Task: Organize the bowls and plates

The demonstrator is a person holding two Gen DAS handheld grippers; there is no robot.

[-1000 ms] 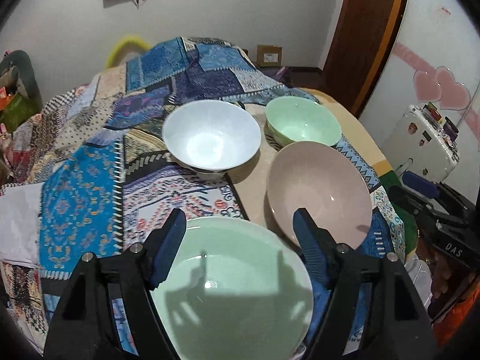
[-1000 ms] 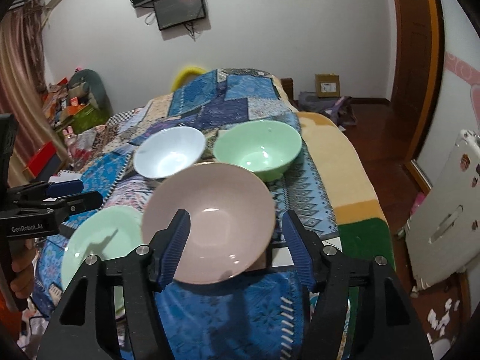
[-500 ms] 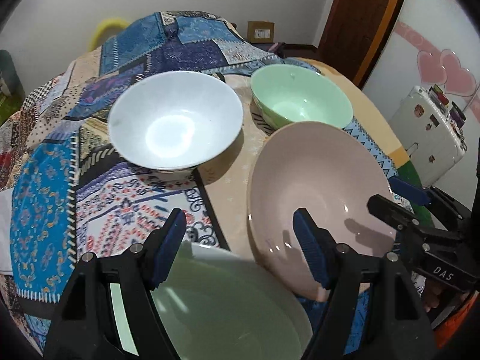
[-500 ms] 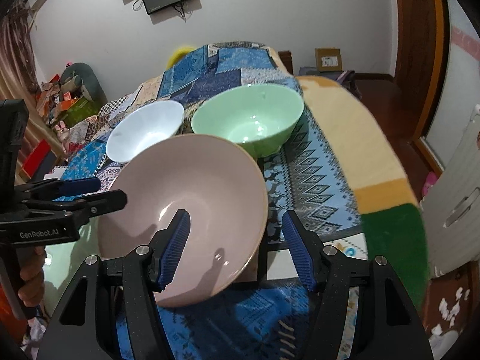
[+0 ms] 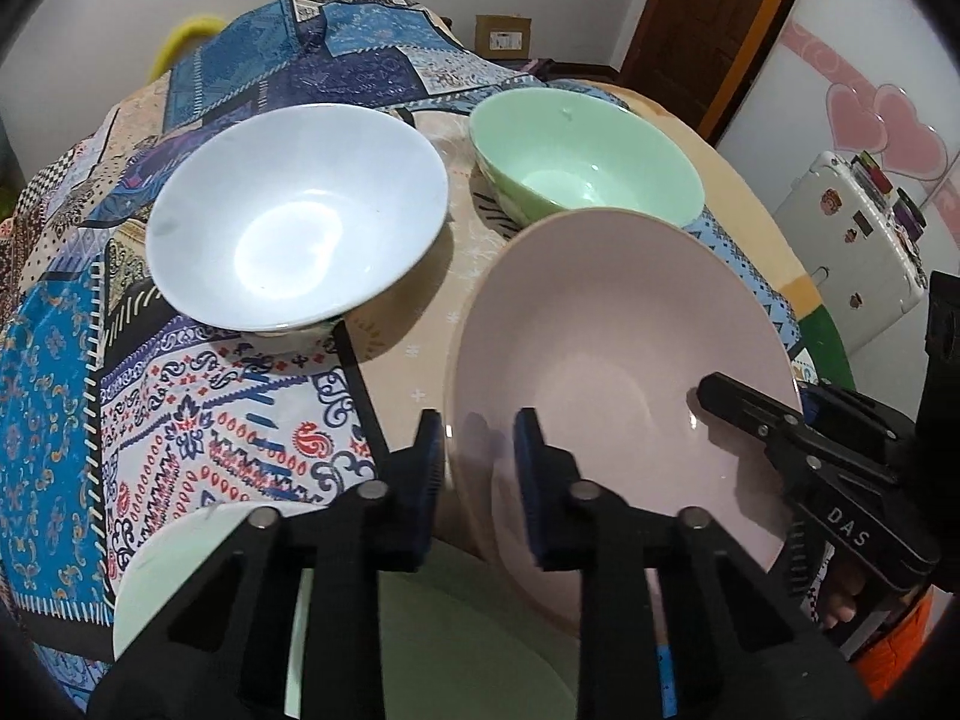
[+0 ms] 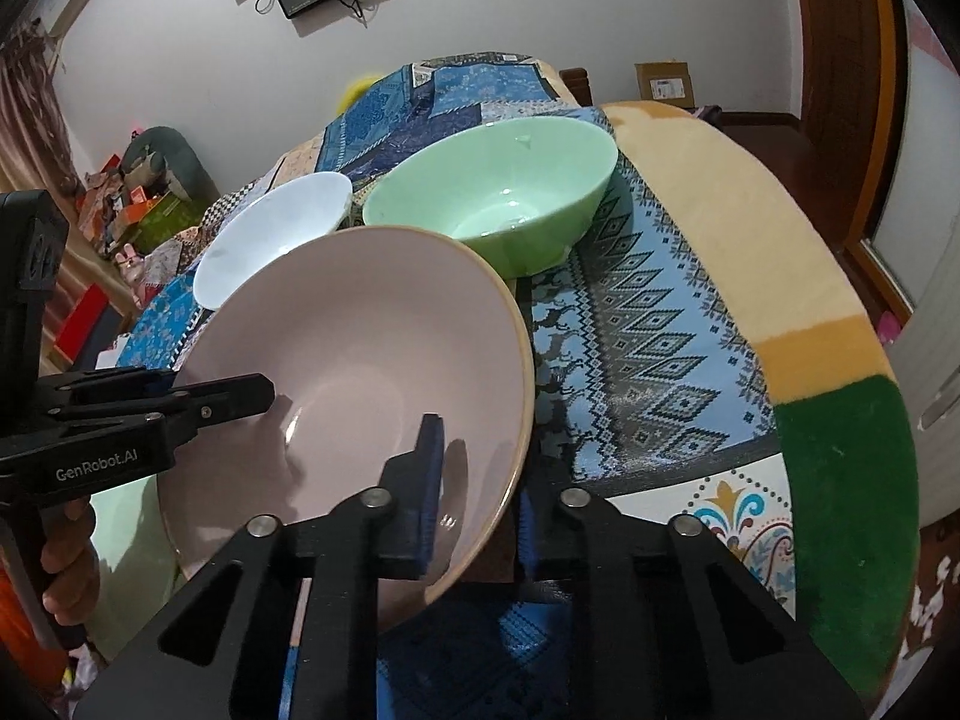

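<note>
A large pink bowl (image 5: 618, 360) sits tilted on the patterned cloth, and it also shows in the right wrist view (image 6: 360, 360). My left gripper (image 5: 478, 468) is shut on its left rim. My right gripper (image 6: 477, 492) is shut on its right rim, one finger inside and one outside. A white bowl (image 5: 300, 216) and a green bowl (image 5: 585, 156) stand behind it; the right wrist view shows them as the white bowl (image 6: 276, 234) and the green bowl (image 6: 498, 192). A pale green plate (image 5: 336, 612) lies under my left gripper.
The patchwork cloth (image 5: 150, 390) covers the surface, whose right edge (image 6: 840, 360) drops to the floor. A white fridge (image 5: 858, 240) stands at the right and a wooden door (image 5: 708, 30) behind. Clutter (image 6: 132, 198) lies at the far left.
Both grippers moved in and closed on opposite rims of the pink bowl. The bowl now looks tilted.
</note>
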